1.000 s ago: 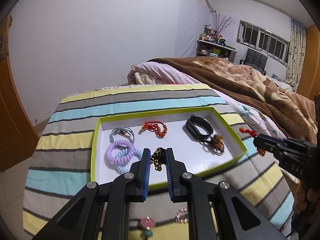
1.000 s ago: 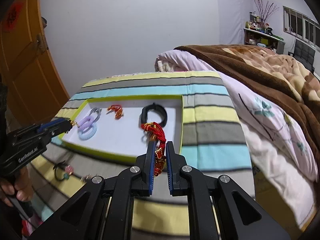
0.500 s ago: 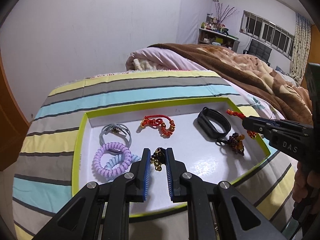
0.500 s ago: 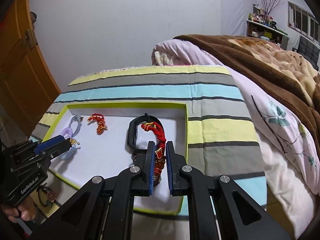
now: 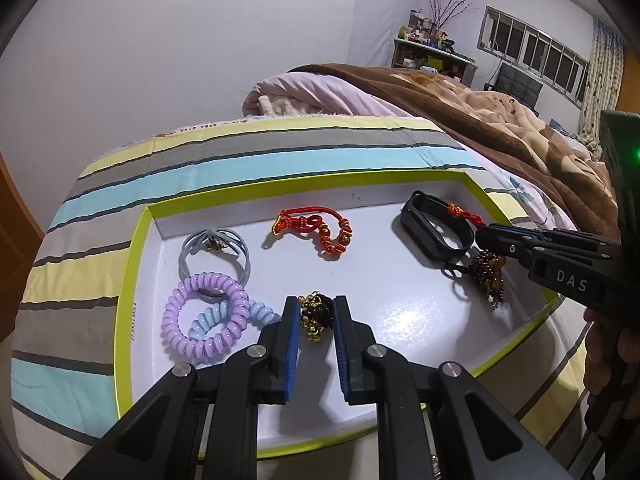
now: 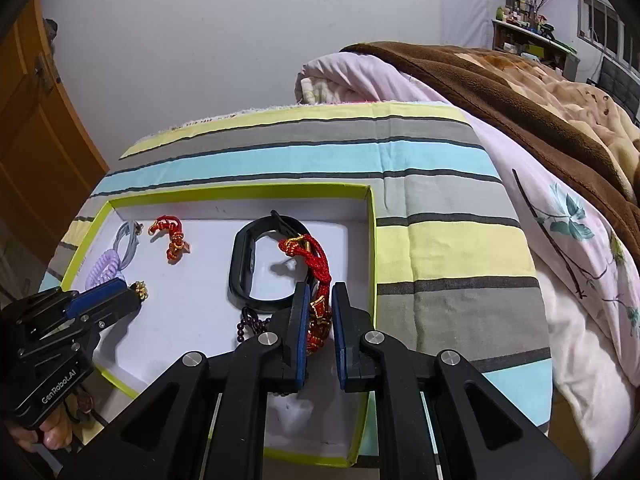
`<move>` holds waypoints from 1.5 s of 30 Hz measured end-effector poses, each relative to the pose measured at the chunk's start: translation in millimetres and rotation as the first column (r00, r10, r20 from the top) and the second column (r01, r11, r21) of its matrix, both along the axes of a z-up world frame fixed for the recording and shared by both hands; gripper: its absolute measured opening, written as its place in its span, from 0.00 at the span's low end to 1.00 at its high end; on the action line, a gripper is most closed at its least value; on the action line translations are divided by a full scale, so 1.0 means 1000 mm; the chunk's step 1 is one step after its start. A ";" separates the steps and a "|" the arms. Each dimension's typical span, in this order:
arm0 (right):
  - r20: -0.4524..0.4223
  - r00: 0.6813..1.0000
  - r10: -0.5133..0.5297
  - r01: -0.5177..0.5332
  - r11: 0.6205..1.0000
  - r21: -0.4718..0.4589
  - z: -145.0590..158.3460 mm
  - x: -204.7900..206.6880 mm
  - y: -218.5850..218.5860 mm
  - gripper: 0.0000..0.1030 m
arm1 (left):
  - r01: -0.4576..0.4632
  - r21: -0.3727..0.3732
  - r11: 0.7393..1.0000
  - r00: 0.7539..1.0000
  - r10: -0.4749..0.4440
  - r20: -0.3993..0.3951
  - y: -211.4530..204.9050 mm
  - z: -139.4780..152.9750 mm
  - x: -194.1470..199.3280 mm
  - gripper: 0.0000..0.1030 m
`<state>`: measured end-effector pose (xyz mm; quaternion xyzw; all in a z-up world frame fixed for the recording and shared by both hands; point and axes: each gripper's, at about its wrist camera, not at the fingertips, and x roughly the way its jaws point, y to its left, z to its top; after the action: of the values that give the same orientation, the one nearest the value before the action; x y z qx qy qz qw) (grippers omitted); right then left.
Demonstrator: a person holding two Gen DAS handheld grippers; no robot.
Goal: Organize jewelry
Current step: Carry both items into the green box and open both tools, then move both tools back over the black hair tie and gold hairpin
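Observation:
A white tray with a green rim (image 5: 132, 256) (image 6: 370, 240) lies on the striped cloth. My left gripper (image 5: 316, 320) is shut on a black and gold beaded bracelet (image 5: 318, 314), low over the tray's front middle; it also shows in the right wrist view (image 6: 120, 298). My right gripper (image 6: 318, 304) is shut on a red cord bracelet (image 6: 316, 268) over the tray's right side; it shows in the left wrist view (image 5: 486, 236). In the tray lie a black band (image 5: 434, 230), another red cord bracelet (image 5: 316, 228), a grey hair tie (image 5: 216, 248), purple (image 5: 204, 320) and blue (image 5: 240, 316) coil ties, and dark beads (image 5: 488, 276).
The striped cloth (image 5: 260, 156) covers a raised surface whose edges drop off left and front. A bed with a brown blanket (image 6: 520, 92) and pink sheet (image 6: 580, 260) lies to the right. A wooden door (image 6: 36, 120) stands at the left.
Both grippers have moved forward from the cloth's front to over the tray, each still holding its bracelet. The right one now hangs beside the black band.

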<state>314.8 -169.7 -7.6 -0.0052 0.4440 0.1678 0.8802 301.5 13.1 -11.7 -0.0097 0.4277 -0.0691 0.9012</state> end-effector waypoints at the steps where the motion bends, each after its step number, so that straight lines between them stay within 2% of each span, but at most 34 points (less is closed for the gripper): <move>1: 0.004 1.000 0.004 -0.004 1.000 0.000 0.001 -0.001 0.000 0.13 | 0.002 -0.005 1.000 1.000 -0.002 -0.001 0.000 0.000 0.000 0.16; 4: 0.021 1.000 0.014 -0.014 1.000 0.002 0.005 -0.005 0.001 0.20 | -0.001 -0.010 1.000 1.000 0.001 -0.007 0.000 0.000 0.000 0.17; 6: 0.038 0.999 0.018 -0.018 1.000 -0.002 0.008 -0.009 0.002 0.31 | -0.002 -0.012 1.000 1.000 0.002 -0.009 0.001 0.000 -0.001 0.17; 7: 0.045 0.999 0.018 -0.018 1.000 -0.003 0.010 -0.010 0.002 0.32 | -0.002 -0.012 1.000 1.000 0.002 -0.010 0.001 0.001 -0.002 0.17; 13: 0.077 0.997 0.019 -0.020 1.000 0.013 0.022 -0.026 -0.005 0.32 | 0.000 -0.009 1.000 1.000 0.000 0.004 0.000 0.007 -0.012 0.18; 20: 0.104 0.994 0.024 -0.028 0.999 0.030 0.034 -0.058 -0.015 0.32 | -0.009 -0.015 1.000 0.998 0.010 0.069 0.003 0.031 -0.045 0.18; 28: 0.118 0.991 0.066 -0.073 0.996 0.055 0.039 -0.116 -0.028 0.32 | -0.012 -0.013 1.000 0.992 0.014 0.128 0.007 0.049 -0.105 0.18; 40: 0.145 0.985 0.095 -0.110 0.989 0.097 0.048 -0.191 -0.049 0.32 | -0.064 -0.022 0.998 0.984 0.066 0.163 0.014 0.053 -0.191 0.18; 45: 0.130 0.984 0.120 -0.134 0.985 0.106 0.044 -0.217 -0.048 0.32 | -0.085 -0.034 0.996 0.983 0.090 0.162 0.019 0.050 -0.221 0.18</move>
<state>97.5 -217.2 36.3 0.0064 0.3771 0.2483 0.8923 80.8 32.2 38.3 -0.0351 0.3506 -0.0359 0.9352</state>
